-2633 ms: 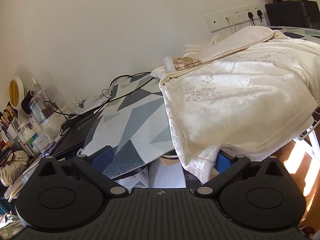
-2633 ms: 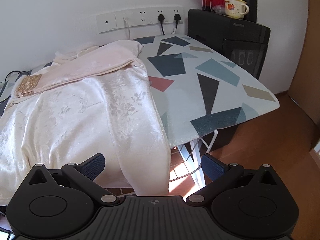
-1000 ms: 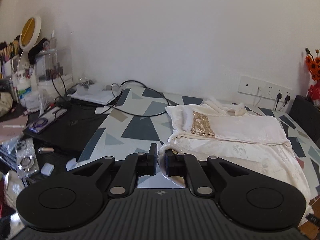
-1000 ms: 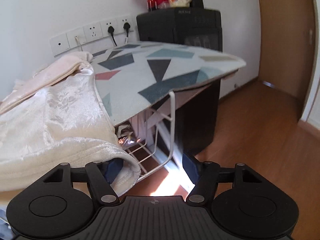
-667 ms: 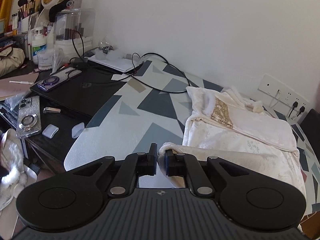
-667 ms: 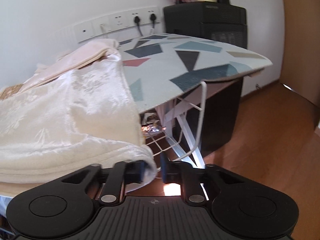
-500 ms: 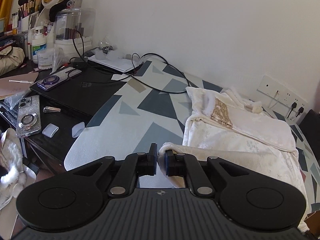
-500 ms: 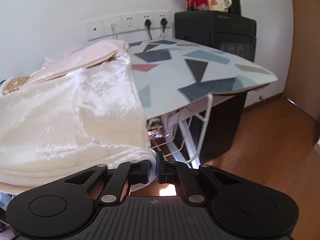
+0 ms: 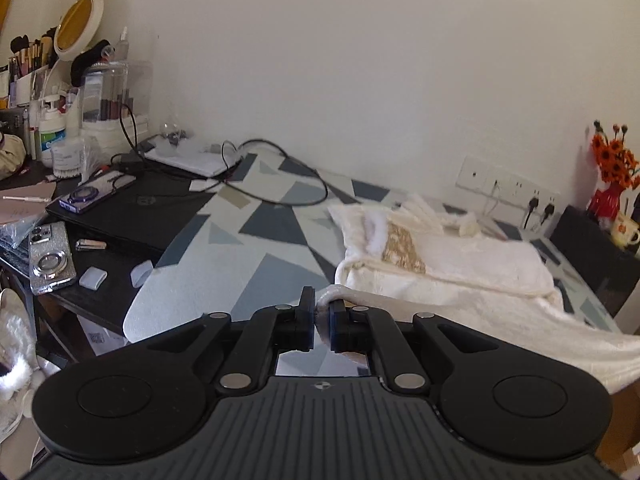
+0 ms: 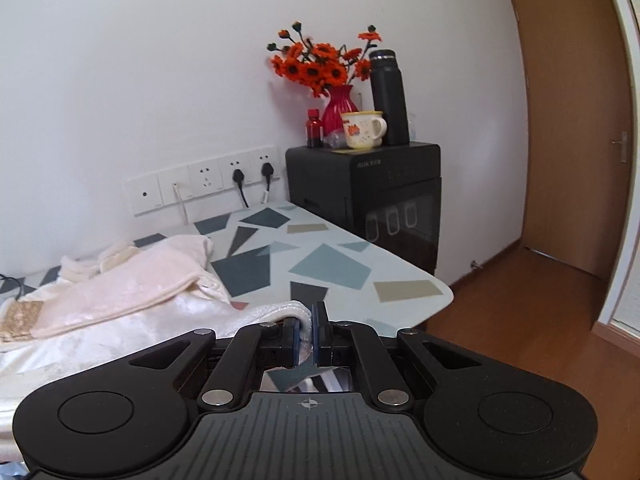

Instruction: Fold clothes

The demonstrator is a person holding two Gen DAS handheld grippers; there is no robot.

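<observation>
Left wrist view, left tongs (image 9: 322, 314) pinching cream garment (image 9: 460, 276) hem, right tongs (image 10: 306, 330) clamping its other corner

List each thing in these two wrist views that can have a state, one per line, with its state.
left gripper: shut on the garment's hem.
right gripper: shut on the garment's hem.
cream garment: partly folded, lying on the ironing board, lower edge lifted at both pinched corners.
wall sockets: two black plugs and a white one in.
door: closed.
black flask: upright, capped.
mug: upright.
</observation>
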